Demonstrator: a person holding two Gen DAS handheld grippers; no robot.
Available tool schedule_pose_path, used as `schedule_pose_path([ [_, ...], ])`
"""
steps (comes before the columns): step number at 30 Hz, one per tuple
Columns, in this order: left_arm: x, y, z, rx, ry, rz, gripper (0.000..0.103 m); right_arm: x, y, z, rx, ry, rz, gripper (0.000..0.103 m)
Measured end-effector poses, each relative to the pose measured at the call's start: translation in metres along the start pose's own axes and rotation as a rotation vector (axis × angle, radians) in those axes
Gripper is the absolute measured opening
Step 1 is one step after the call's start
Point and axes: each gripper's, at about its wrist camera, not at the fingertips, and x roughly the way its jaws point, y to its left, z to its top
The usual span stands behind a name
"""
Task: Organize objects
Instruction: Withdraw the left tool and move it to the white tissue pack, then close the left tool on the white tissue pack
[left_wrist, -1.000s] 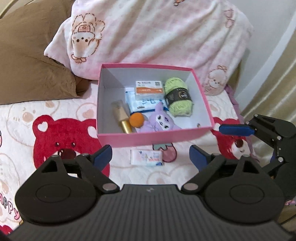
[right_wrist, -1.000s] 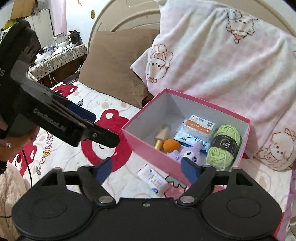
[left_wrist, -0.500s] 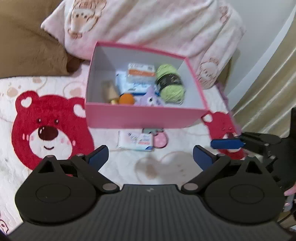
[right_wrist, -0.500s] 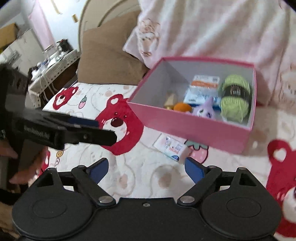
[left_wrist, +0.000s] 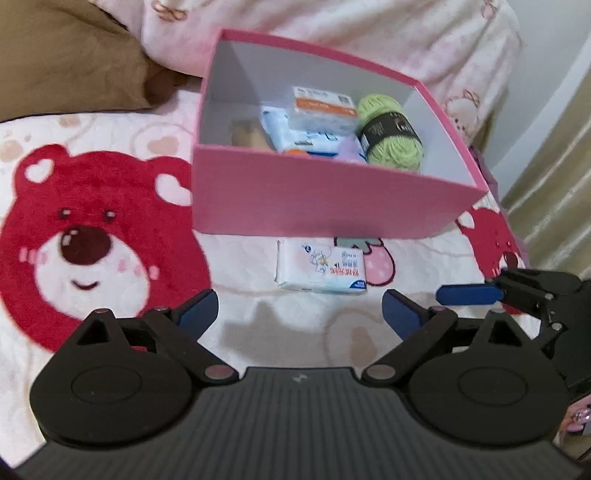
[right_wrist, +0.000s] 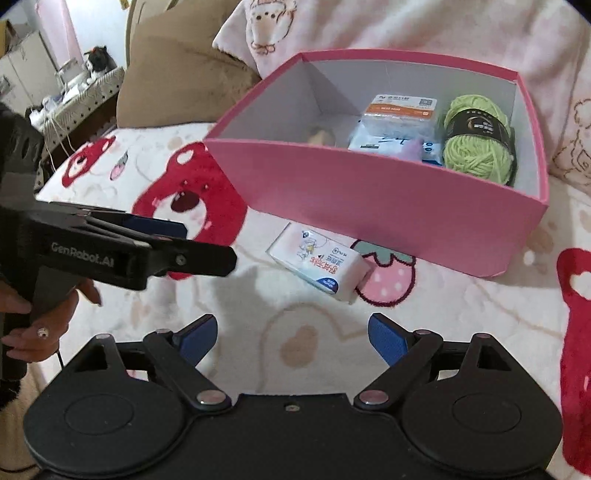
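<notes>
- A square pink cardboard box (left_wrist: 325, 195), white inside and with no lid on it, stood on a plush bedspread (left_wrist: 110, 122) printed with red bears, hearts and strawberries.
- Inside the box, a ball of fuzzy lime-green yarn (right_wrist: 476, 147) with a dark paper band lay against the right wall.
- To the left of the yarn, a clear-wrapped pack with an orange label (right_wrist: 399, 110) sat on top of a flat white and blue packet (right_wrist: 380, 142); a lilac soft toy (left_wrist: 351, 149) and a beige object (left_wrist: 247, 133) only partly showed over the box's near wall.
- A soft, rectangular tissue pack (left_wrist: 321, 271), white with a blue edge and a cartoon print, lay on the bedspread just in front of the box, outside it.
- The left gripper (left_wrist: 299, 314) had its blue-padded jaws spread wide with nothing between them, a little short of the tissue pack; they had just narrowed slightly.
- The right gripper (right_wrist: 291, 332) was likewise spread wide and empty, its jaws also just narrowed.
- Behind the box lay a brown pillow (right_wrist: 177, 81) and a fleecy pink-checked blanket (right_wrist: 406, 26); a curtain (left_wrist: 554, 177) hung to the box's right.
</notes>
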Motion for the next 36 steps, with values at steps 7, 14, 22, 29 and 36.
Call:
schedule_pose_path([
  [7, 0.026, 0.013, -0.012, -0.028, -0.060, -0.008, 0.092, 0.022, -0.001, -0.007, -0.052, -0.017, -0.052, 0.081],
  [14, 0.042, 0.020, -0.009, -0.059, -0.110, 0.001, 0.078, 0.038, 0.000, -0.002, -0.105, -0.058, -0.079, 0.077],
  [22, 0.064, 0.029, -0.013, -0.128, -0.124, -0.037, 0.057, 0.057, 0.007, 0.000, -0.140, -0.037, -0.097, 0.069],
  [29, 0.059, 0.008, -0.009, -0.051, -0.023, -0.135, 0.037, 0.054, 0.009, -0.002, -0.190, -0.029, -0.140, 0.065],
  [36, 0.060, -0.002, -0.017, -0.168, 0.127, -0.246, 0.040, 0.039, 0.001, -0.013, -0.143, -0.029, -0.148, 0.077],
])
